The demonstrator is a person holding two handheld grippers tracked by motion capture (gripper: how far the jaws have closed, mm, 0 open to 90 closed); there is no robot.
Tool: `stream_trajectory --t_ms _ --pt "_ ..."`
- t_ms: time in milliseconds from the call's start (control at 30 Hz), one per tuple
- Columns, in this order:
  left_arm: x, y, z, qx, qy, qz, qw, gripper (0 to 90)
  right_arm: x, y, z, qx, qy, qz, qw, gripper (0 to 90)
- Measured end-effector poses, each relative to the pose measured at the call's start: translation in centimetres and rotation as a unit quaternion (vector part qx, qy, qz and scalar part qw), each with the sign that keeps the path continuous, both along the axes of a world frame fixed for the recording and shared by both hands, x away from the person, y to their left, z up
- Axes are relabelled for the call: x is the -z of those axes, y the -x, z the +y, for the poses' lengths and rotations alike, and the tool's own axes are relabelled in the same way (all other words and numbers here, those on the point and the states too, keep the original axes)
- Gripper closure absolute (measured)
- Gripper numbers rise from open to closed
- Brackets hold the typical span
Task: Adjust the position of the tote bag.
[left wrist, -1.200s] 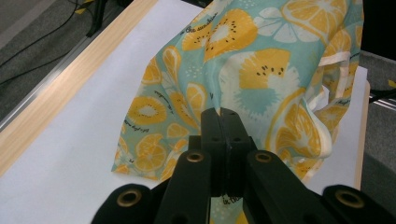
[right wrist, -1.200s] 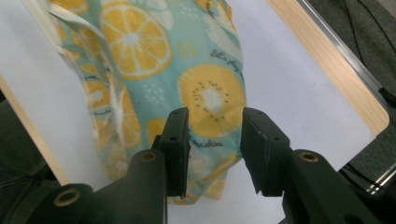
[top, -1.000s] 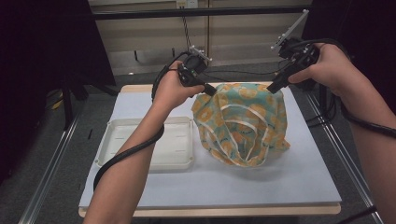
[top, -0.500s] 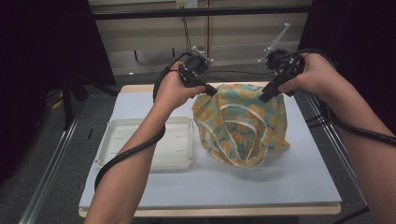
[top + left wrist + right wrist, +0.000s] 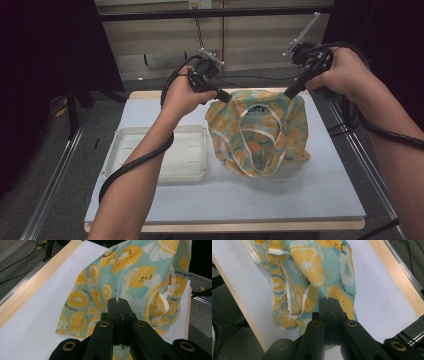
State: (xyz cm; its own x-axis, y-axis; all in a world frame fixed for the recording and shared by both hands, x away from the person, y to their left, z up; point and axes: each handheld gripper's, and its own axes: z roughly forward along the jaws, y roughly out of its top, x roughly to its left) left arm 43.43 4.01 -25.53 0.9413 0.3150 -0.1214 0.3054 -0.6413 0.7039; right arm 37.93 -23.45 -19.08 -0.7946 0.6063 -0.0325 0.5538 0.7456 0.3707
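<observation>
A teal cloth bag (image 5: pixel 260 132) printed with orange and kiwi slices, with cream straps, hangs by its two far corners over the white table top. My left gripper (image 5: pixel 223 96) is shut on its far left corner, and my right gripper (image 5: pixel 290 92) is shut on its far right corner. In the left gripper view the bag (image 5: pixel 130 282) drapes away from the closed left gripper (image 5: pixel 118 300). In the right gripper view the cloth (image 5: pixel 312 272) rises from the closed right gripper (image 5: pixel 328 299). The bag's lower part rests crumpled on the table.
A shallow white plastic tray (image 5: pixel 165 155) lies on the table left of the bag. The white table sheet (image 5: pixel 280 195) has a wooden rim, with metal rails along both sides. Black cables trail from both grippers.
My right gripper has moved left and slightly toward the bag's centre while holding its corner, slackening the top edge. The left gripper has stayed almost still.
</observation>
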Motion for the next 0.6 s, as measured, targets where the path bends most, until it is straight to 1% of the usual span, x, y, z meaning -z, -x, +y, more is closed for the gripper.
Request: stream_trajectory --t_ms 100,200,233,300,333,367,433,500,533,567,600 --pt "-0.4 0.0 -0.1 0.009 0.002 -0.003 1.0000 90.0 -0.2 -0.1 -0.5 0.007 -0.004 -0.005 0.9999 90.0" --pt "-0.7 -0.1 -0.2 0.007 0.008 -0.006 0.9999 90.0 -0.4 -0.3 -1.4 0.021 -0.021 -0.014 0.9995 90.0" --pt "-0.9 -0.2 -0.2 0.009 0.010 -0.007 0.9999 90.0 -0.4 -0.3 -1.4 0.021 -0.021 -0.014 0.9995 90.0" --pt "-1.1 -0.3 -0.3 0.006 0.014 -0.009 0.9998 90.0 -0.6 -0.4 -1.7 0.032 -0.028 -0.017 0.9989 90.0" --pt "-1.2 -0.4 -0.4 0.007 0.013 -0.010 0.9998 90.0 -0.7 -0.4 -1.8 0.034 -0.031 -0.017 0.9988 90.0" --pt "-1.1 -0.4 -0.5 0.005 0.012 -0.006 0.9999 90.0 -0.6 -0.5 -2.0 0.034 -0.031 -0.021 0.9987 90.0" --pt "-0.8 -0.5 -0.6 0.002 -0.001 -0.003 1.0000 90.0 -0.2 -0.9 -2.0 0.039 -0.027 -0.022 0.9986 90.0" --pt "-0.7 -0.4 -0.6 -0.003 -0.003 -0.002 1.0000 89.0 0.8 -1.4 -2.0 0.046 -0.025 -0.014 0.9986 90.0" --pt "-0.6 -0.3 -0.5 -0.008 -0.004 -0.005 1.0000 86.6 1.4 -1.6 -2.0 0.045 -0.019 -0.010 0.9988 90.0" --pt "-0.7 -0.3 -0.2 -0.006 -0.006 -0.009 0.9999 82.6 2.0 -1.8 -1.8 0.047 -0.014 -0.006 0.9988 90.0" --pt "-0.7 -0.2 0.0 -0.009 -0.005 -0.011 0.9999 80.1 2.7 -2.0 -1.7 0.043 -0.017 0.003 0.9989 90.0"
